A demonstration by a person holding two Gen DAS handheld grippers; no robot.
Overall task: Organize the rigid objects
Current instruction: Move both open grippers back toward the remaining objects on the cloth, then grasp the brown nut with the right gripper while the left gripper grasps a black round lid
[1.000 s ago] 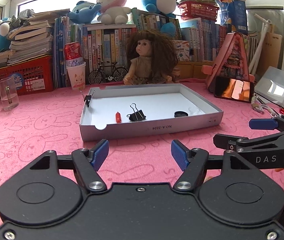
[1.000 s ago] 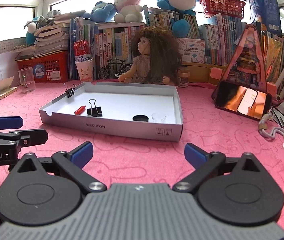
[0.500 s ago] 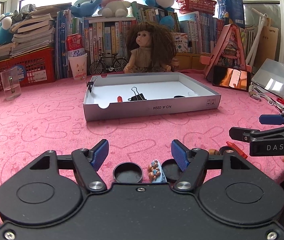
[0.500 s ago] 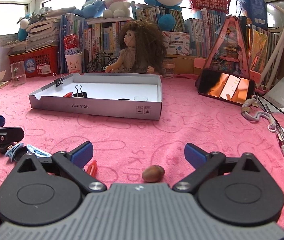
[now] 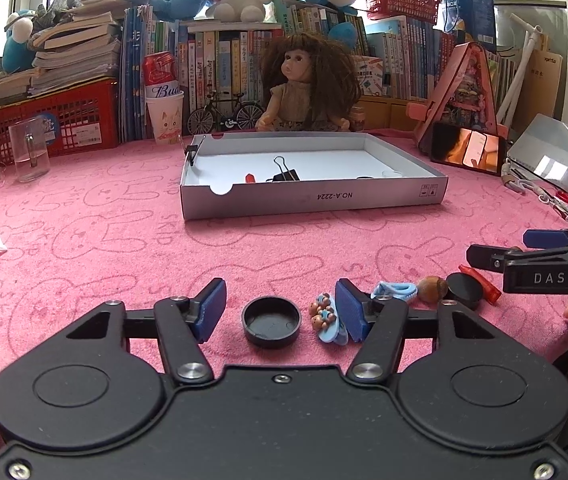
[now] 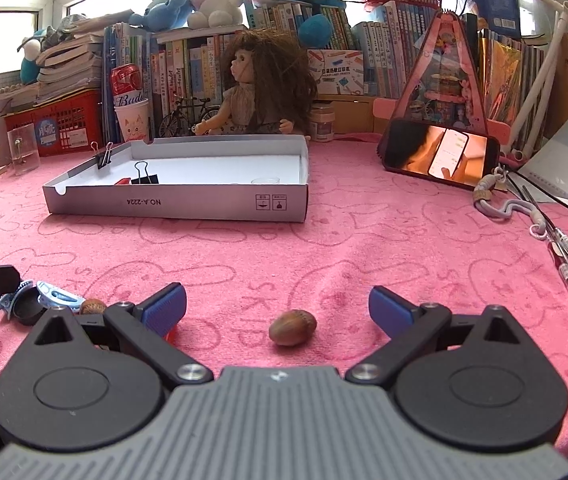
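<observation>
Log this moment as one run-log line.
left gripper: closing around round black plastic cap, no contact | right gripper: open, brown acorn-like nut between fingers | white cardboard tray: far side

The grey box (image 5: 312,200) near the middle of the counter carries "NO.A-2224" printed upside down on its near wall, with small handling symbols by that wall's right corner. The red can (image 5: 159,76) standing in a paper cup at the counter's far edge shows "Bud" in script. "DAS" stands in white letters on the right tongs (image 5: 540,278) in the left wrist view. Book spines behind are too small to read.
</observation>
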